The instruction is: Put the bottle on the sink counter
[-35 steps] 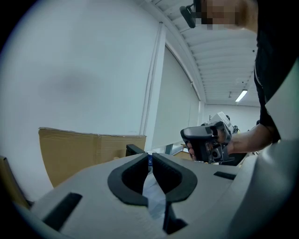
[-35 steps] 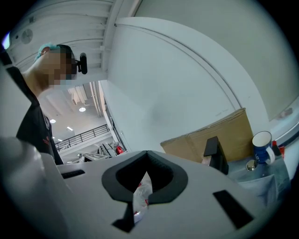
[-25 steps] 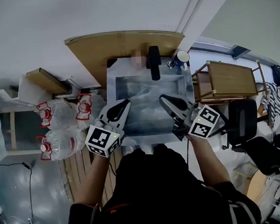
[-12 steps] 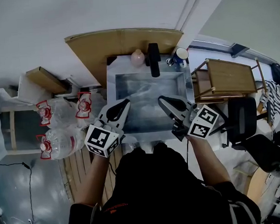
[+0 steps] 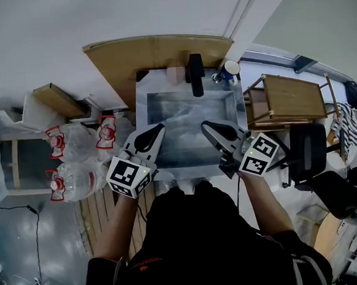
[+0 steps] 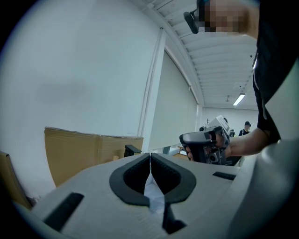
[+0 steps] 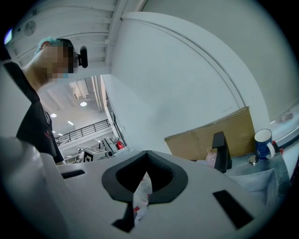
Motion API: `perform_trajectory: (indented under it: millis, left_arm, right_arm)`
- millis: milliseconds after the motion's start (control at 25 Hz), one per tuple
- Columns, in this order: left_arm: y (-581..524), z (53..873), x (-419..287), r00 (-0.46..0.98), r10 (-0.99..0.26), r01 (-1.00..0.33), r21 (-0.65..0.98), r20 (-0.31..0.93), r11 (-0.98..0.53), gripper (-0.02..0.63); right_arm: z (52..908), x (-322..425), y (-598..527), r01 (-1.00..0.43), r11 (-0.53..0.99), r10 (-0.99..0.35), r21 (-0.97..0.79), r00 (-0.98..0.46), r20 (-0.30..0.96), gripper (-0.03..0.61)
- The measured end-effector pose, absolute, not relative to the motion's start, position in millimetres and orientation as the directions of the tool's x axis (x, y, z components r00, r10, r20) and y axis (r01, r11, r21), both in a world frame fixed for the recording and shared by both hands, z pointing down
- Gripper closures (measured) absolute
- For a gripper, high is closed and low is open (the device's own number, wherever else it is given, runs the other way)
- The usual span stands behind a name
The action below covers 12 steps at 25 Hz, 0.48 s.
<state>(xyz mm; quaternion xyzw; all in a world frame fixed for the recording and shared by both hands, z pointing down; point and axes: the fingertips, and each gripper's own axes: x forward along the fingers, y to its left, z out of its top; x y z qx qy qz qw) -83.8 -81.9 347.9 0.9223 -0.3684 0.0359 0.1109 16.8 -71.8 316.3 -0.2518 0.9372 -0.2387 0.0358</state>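
Note:
A small pink bottle (image 7: 211, 158) stands on the sink counter (image 5: 139, 93) at the back, just left of the black faucet (image 5: 195, 76); in the head view a blur patch covers it. Both grippers hover level above the steel sink basin (image 5: 193, 131), in front of the person. My left gripper (image 5: 158, 129) is over the basin's left half, its pads (image 6: 150, 154) pressed together with nothing gripped. Over the right half, my right gripper (image 5: 206, 125) is also shut and empty (image 7: 147, 152). Something crumpled and pale shows through the gap under each pair of jaws.
A blue-and-white mug (image 5: 229, 72) stands on the counter right of the faucet. A cardboard sheet (image 5: 159, 53) leans against the wall behind the sink. Large wrapped water bottles (image 5: 67, 178) lie on the floor at left. A wooden stool (image 5: 295, 99) and a black chair (image 5: 308, 150) stand at right.

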Motion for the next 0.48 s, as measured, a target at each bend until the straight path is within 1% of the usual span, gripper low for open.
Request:
perform_trajectory:
  millis: [480]
  left_arm:
    - [-84.8,347.9,-85.4,0.722,-0.675,-0.692,0.178,0.151,-0.7,0.589]
  right_arm:
    - [317.2,17.3,-73.0,-0.453,0.76,-0.483,-0.466,-0.874,0.062,0.575]
